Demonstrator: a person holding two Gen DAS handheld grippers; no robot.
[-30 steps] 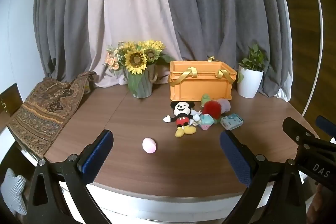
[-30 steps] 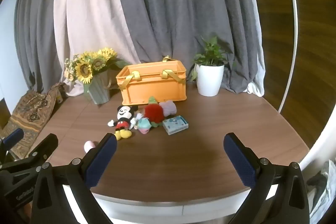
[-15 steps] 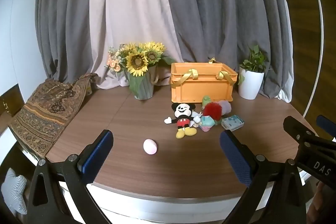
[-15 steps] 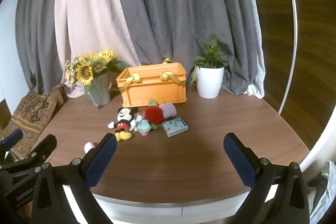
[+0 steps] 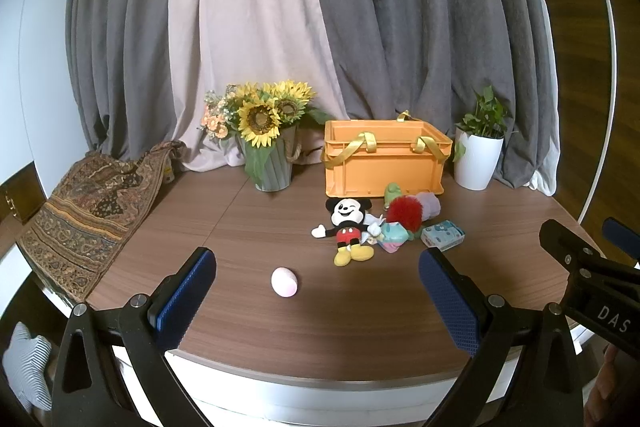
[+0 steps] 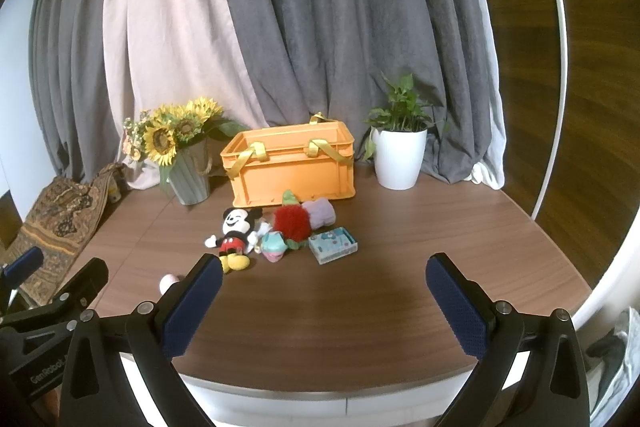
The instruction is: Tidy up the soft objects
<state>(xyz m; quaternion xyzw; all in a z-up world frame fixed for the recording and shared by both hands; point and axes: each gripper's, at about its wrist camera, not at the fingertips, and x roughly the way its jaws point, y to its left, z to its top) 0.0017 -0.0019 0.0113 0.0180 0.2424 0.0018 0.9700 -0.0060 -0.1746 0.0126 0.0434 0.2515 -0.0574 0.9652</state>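
At the far left a patterned cloth (image 5: pixel 86 203) drapes over the edge of the round wooden worktop (image 5: pixel 248 219), and behind it grey and pale curtains (image 5: pixel 280 27) hang across the back. Next comes a grey vase of sunflowers (image 5: pixel 268 131), standing near the back edge. The left gripper (image 5: pixel 316 293) hovers at the near edge with its jaws spread wide and nothing between them; a small pink ball (image 5: pixel 284 281) lies alone on the wood just ahead of it. Further right, an orange crate (image 5: pixel 384 163) with yellow strap handles sits open at the back. In front of it the soft things lie in a loose cluster: a Mickey Mouse plush (image 5: pixel 348 227) on its back, a pastel toy (image 5: pixel 394 235) touching its side, a red fluffy toy (image 5: pixel 405 213), a small green toy (image 5: pixel 393 191) against the crate wall, a lilac plush (image 5: pixel 430 206), and a blue patterned packet (image 5: pixel 443 235) at the cluster's right end. The right gripper (image 6: pixel 324 301) also hangs at the near edge, jaws wide apart and holding nothing. A white pot with a green plant (image 6: pixel 400 157) stands right of the crate.
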